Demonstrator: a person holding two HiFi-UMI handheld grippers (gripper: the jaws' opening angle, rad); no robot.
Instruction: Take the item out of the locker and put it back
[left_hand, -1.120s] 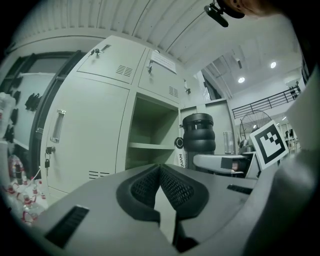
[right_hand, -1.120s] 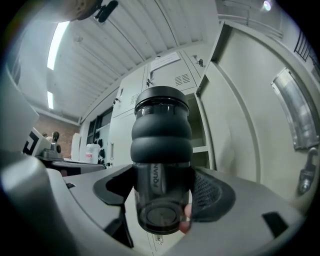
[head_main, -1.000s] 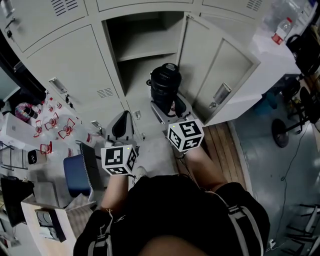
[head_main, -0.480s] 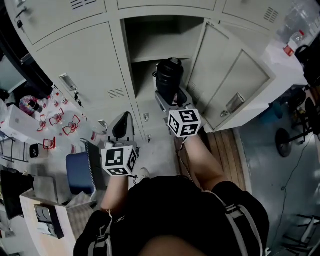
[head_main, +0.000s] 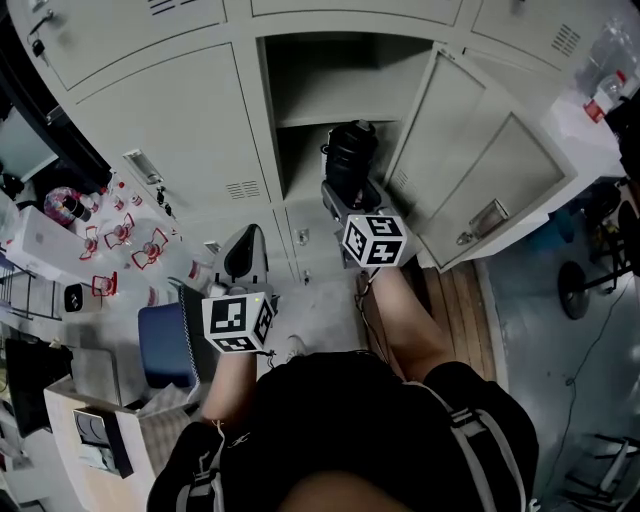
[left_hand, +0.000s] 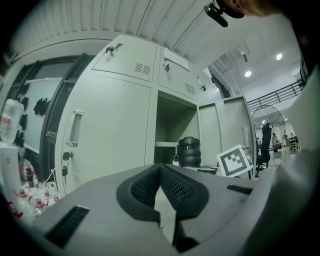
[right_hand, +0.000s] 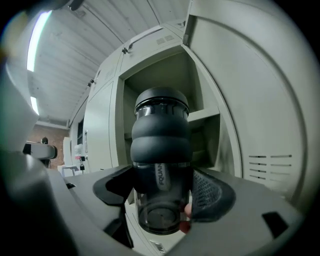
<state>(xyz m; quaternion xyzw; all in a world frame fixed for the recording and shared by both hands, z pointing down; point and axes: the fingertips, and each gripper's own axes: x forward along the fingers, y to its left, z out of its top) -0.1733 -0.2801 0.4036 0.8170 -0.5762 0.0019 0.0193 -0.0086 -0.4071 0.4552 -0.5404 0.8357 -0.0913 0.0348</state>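
Wall of pale grey lockers (head_main: 170, 110); one compartment is open, its door (head_main: 470, 150) swung out to the right.

Head view: right gripper (head_main: 350, 188) is up at the opening. Black bottle (head_main: 352, 150) stands upright at the compartment's mouth, below the shelf (head_main: 330, 118). Left gripper (head_main: 248, 245) hangs lower, apart from the bottle.

Left gripper view: jaws pressed together, nothing between them.

Right gripper view: jaws spread wide and pinching the bottle's lower body, one pad on each side.
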